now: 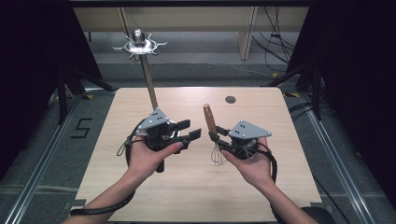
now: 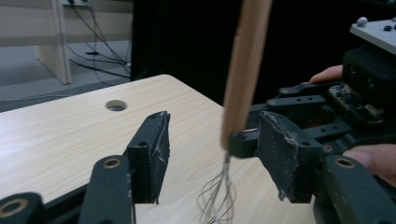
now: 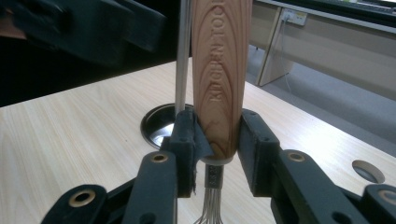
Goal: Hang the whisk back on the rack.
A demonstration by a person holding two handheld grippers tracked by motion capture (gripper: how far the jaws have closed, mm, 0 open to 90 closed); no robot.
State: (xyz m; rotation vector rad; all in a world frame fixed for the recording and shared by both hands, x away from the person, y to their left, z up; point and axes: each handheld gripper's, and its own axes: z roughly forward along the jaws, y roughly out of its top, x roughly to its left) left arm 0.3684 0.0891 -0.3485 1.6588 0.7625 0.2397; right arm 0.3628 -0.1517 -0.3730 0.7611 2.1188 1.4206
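A whisk with a wooden handle (image 1: 208, 119) stands upright over the table, wire loops (image 1: 215, 155) pointing down. My right gripper (image 1: 213, 136) is shut on the lower end of the handle (image 3: 219, 70), just above the wires. My left gripper (image 1: 190, 129) is open a short way to the whisk's left, with nothing between its jaws. In the left gripper view the handle (image 2: 245, 70) and the right gripper (image 2: 299, 121) show just beyond the left gripper (image 2: 215, 137). The jaws of the right gripper (image 3: 217, 137) press on both sides of the wood.
A hanging stand with a thin pole (image 1: 149, 81) and a hooked metal crown (image 1: 139, 45) rises behind my left hand; its rod (image 3: 183, 56) and round base (image 3: 156, 122) show in the right gripper view. A cable hole (image 1: 230, 99) lies at the table's far side.
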